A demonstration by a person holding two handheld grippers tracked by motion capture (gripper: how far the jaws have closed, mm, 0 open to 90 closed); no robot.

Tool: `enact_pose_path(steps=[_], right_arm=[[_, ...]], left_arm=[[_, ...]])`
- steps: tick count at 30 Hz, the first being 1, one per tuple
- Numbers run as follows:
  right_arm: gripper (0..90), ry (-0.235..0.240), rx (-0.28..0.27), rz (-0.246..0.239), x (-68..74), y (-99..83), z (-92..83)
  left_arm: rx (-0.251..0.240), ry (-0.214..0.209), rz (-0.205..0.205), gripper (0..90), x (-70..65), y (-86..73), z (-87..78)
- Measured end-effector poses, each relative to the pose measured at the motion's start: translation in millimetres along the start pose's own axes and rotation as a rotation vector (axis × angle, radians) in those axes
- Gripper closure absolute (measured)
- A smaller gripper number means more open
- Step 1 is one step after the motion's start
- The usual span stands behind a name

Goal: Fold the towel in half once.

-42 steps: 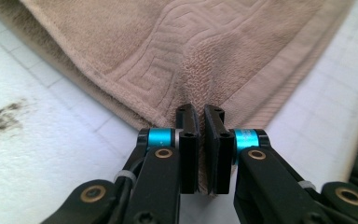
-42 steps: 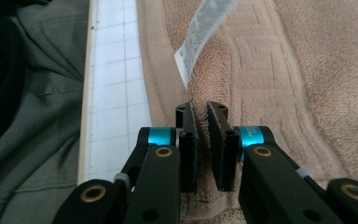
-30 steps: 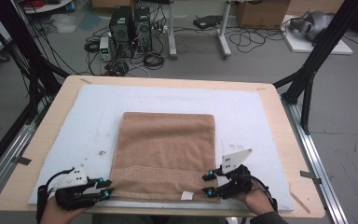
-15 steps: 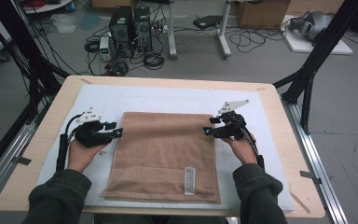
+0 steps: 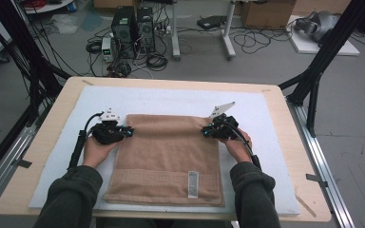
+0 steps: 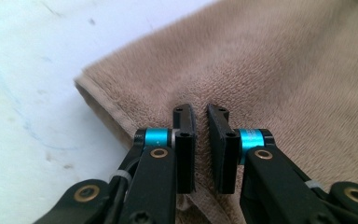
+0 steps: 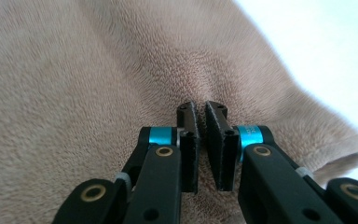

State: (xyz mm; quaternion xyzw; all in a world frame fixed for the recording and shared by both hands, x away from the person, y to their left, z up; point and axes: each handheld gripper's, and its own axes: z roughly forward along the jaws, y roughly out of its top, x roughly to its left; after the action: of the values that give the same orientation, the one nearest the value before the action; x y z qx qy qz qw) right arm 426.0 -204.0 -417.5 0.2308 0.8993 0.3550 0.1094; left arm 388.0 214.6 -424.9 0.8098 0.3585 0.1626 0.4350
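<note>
A tan towel (image 5: 164, 159) lay folded on a white mat (image 5: 271, 128) covering the wooden desk (image 5: 52, 123), its far edge a soft rolled fold and its white label (image 5: 192, 184) near the front hem. A person's left gripper (image 5: 129, 131) sat at the towel's far-left corner and the right gripper (image 5: 204, 132) at the far-right corner.

In the left gripper view, the fingers (image 6: 184, 140) had just been closing and stood nearly shut, pinching a thin ridge of terry cloth. In the right gripper view, the fingers (image 7: 189, 140) had likewise just been closing and nipped a small pucker of towel.

Both holds looked shallow. If the pinches caught just the top layer, lifting might peel it away and undo the fold. A pull harder on one side might skew the towel or slip it free.
</note>
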Motion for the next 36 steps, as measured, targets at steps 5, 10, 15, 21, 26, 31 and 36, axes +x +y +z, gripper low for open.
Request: enact_pose_path(steps=[5, 10, 15, 21, 26, 31, 36], right_arm=[[84.0, 0.038, -0.087, -0.039, 19.4, 4.3, -34.5], [72.9, 0.196, -0.038, -0.039, 50.7, -19.5, -47.6], [61.3, 0.208, -0.105, -0.004, 50.9, -30.9, -60.5], [52.1, 0.066, -0.093, 0.029, 21.5, -18.9, -54.2], [48.0, 0.082, -0.017, 0.045, 14.5, -21.0, -35.4], [78.3, 0.149, 0.046, 0.019, 17.3, -20.6, -28.2], [82.6, 0.152, 0.032, -0.051, 12.2, -0.3, -41.6]], left_arm=[[-0.049, -0.019, 0.061, 80.2, -20.6, 5.0, -36.5], [0.079, -0.140, 0.108, 74.8, -47.2, -23.9, -54.4], [0.011, -0.210, 0.089, 57.2, -47.4, -27.8, -71.0], [-0.045, -0.090, 0.032, 53.5, -18.9, -2.5, -49.1], [0.041, -0.049, -0.027, 47.1, -3.1, -6.2, -19.3], [0.135, -0.114, 0.045, 84.5, -12.2, -10.0, -9.6], [-0.028, 0.028, 0.047, 86.8, -3.8, 12.3, -18.8]])
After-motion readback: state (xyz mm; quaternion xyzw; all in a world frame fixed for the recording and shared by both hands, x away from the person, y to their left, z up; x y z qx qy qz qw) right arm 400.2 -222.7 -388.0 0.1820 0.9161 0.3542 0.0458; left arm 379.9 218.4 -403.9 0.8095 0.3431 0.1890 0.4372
